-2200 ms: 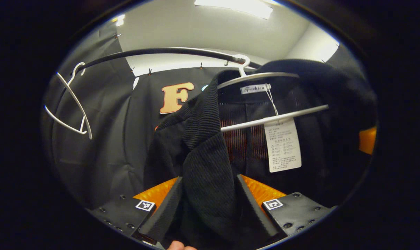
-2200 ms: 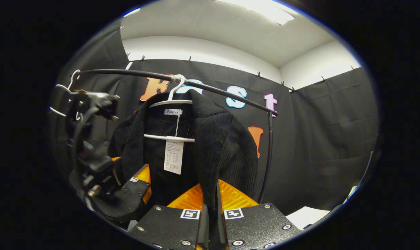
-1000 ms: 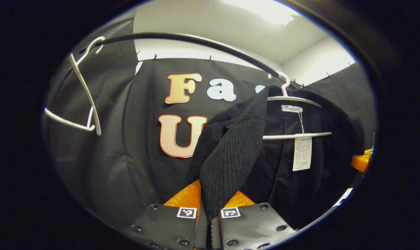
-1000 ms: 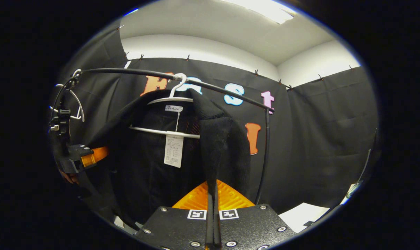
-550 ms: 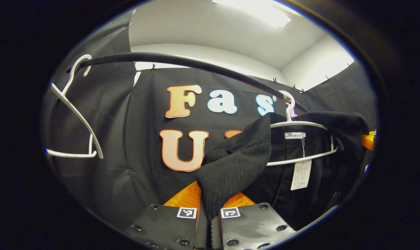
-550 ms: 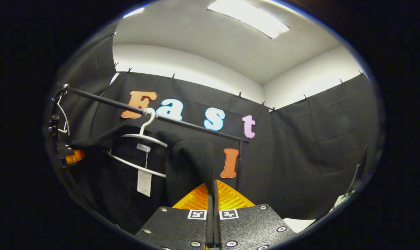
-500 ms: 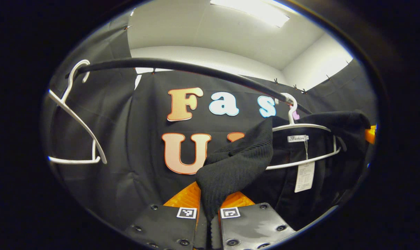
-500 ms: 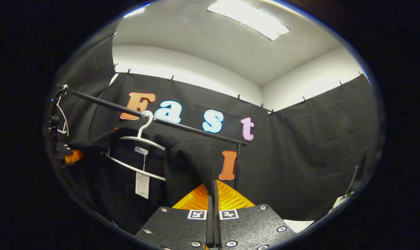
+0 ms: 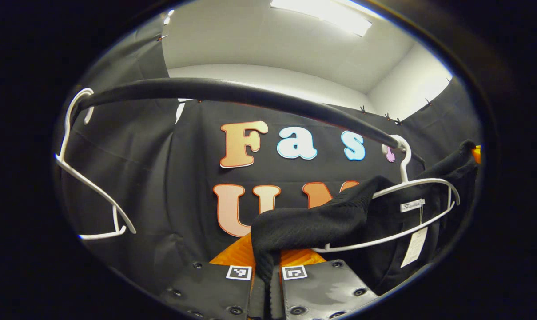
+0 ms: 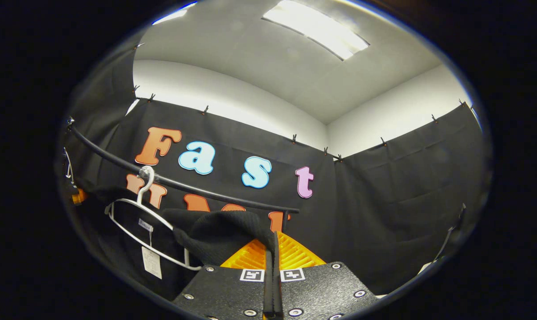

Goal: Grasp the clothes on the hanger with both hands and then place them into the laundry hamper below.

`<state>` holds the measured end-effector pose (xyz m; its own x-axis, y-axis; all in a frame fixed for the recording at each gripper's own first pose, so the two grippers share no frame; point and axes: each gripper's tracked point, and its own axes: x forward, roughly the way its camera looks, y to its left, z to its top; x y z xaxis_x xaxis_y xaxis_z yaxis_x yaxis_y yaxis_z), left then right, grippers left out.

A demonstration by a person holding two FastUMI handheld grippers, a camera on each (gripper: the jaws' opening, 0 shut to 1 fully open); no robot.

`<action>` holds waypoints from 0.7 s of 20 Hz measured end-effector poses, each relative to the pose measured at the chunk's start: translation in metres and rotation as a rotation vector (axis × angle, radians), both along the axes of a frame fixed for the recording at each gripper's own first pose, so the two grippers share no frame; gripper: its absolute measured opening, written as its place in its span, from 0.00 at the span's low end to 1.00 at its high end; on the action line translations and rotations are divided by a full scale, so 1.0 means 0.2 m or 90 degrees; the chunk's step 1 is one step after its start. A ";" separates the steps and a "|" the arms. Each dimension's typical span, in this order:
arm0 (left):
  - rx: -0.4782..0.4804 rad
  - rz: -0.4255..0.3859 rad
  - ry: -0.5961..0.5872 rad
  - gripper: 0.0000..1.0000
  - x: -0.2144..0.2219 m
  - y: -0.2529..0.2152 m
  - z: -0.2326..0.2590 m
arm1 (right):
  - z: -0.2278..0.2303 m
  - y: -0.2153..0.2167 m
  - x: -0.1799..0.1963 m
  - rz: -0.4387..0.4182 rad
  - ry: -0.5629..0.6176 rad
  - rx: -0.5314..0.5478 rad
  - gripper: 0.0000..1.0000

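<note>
A black ribbed garment is stretched sideways off a white hanger that hooks on the black rail. My left gripper is shut on one edge of the cloth at the bottom of the left gripper view. In the right gripper view the same garment runs from the white hanger to my right gripper, which is shut on its other edge. A white tag dangles inside the garment. The hanger's bare frame shows, tilted.
A second, bare white hanger hangs at the rail's left end. The rail runs across the booth, with its upright post at the right end. Black cloth walls stand behind and to the right.
Both grippers pulled the garment's two sides outward and lifted them. The cloth slid off the hanger's shoulders, which now show bare, and the hanger tilted.
</note>
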<state>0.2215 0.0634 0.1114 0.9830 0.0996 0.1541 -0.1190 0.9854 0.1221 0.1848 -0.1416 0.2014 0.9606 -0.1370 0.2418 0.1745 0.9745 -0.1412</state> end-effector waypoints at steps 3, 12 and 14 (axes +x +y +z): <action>0.003 0.045 -0.014 0.11 0.06 0.11 0.03 | -0.02 -0.07 0.12 -0.007 0.008 0.017 0.00; -0.003 0.076 0.073 0.11 0.19 0.17 -0.32 | -0.46 -0.02 0.25 0.018 0.096 0.035 0.00; -0.012 0.080 0.092 0.11 0.18 0.18 -0.39 | -0.54 0.01 0.24 0.023 0.111 0.032 0.00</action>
